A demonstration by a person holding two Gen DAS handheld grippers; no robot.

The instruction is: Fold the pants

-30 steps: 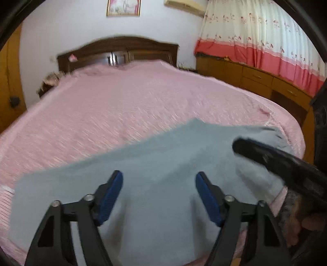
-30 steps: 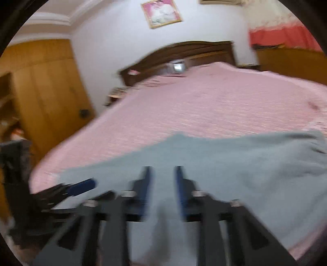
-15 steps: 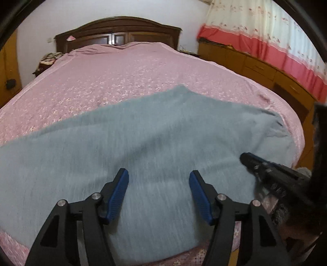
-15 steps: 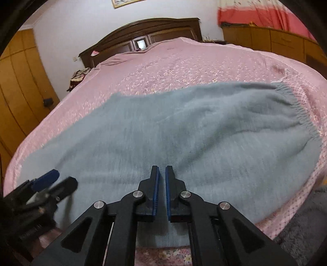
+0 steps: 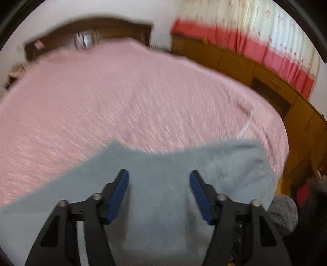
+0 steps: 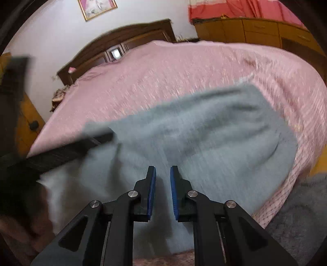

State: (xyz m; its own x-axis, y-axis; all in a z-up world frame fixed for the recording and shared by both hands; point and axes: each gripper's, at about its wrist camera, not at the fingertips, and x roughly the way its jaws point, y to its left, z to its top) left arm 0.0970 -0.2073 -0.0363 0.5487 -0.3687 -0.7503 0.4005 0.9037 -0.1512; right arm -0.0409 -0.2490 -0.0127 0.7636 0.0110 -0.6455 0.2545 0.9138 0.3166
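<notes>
While left view lacks it, right view shows wall picture.

Place: a home bedroom.
Bed: wide, under a pink cover, dark wooden headboard at the far edge.
Walls: framed picture, red-and-cream curtain.
Side: wooden cabinets.

Both wrist cameras are looking forward and downward from the foot of the bed, close above the grey pants. Both views are sharing the headboard, though blur is perhaps obscuring detail.
</notes>
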